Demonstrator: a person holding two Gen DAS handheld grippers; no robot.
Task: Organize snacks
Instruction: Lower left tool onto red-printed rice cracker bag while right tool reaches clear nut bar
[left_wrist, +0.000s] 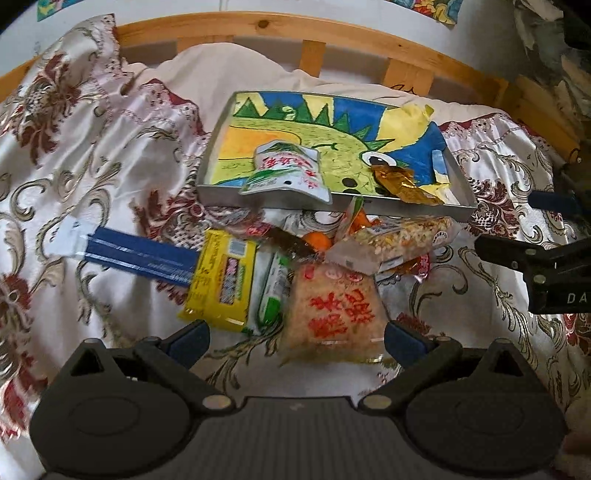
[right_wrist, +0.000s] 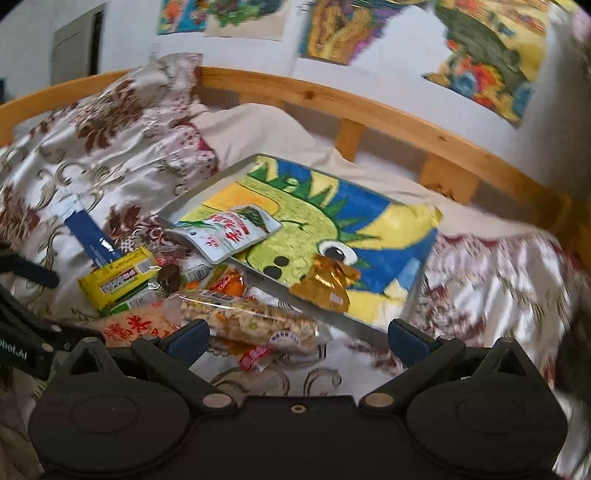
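Both the left gripper (left_wrist: 297, 338) and right gripper (right_wrist: 297, 338) are hanging spread, empty, over snacks (left_wrist: 314, 273) piling against the tray's (left_wrist: 221, 194) near edge.

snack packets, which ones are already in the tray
Two: the white-and-green pouch overhanging the tray's near edge, and the gold foil packet. The rest lie on the bedspread.

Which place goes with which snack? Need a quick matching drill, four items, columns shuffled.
Things:
1. white-green pouch
2. gold wrapper
3. yellow packet
4. blue stick pack

Places:
A. on the bedspread, left of the pile
B. inside the tray, by the dinosaur's eye
C. overhanging the tray's near rim
D. at the pile's left edge, overlapping the stick pack's end

Pairs: 1-C, 2-B, 3-D, 4-A
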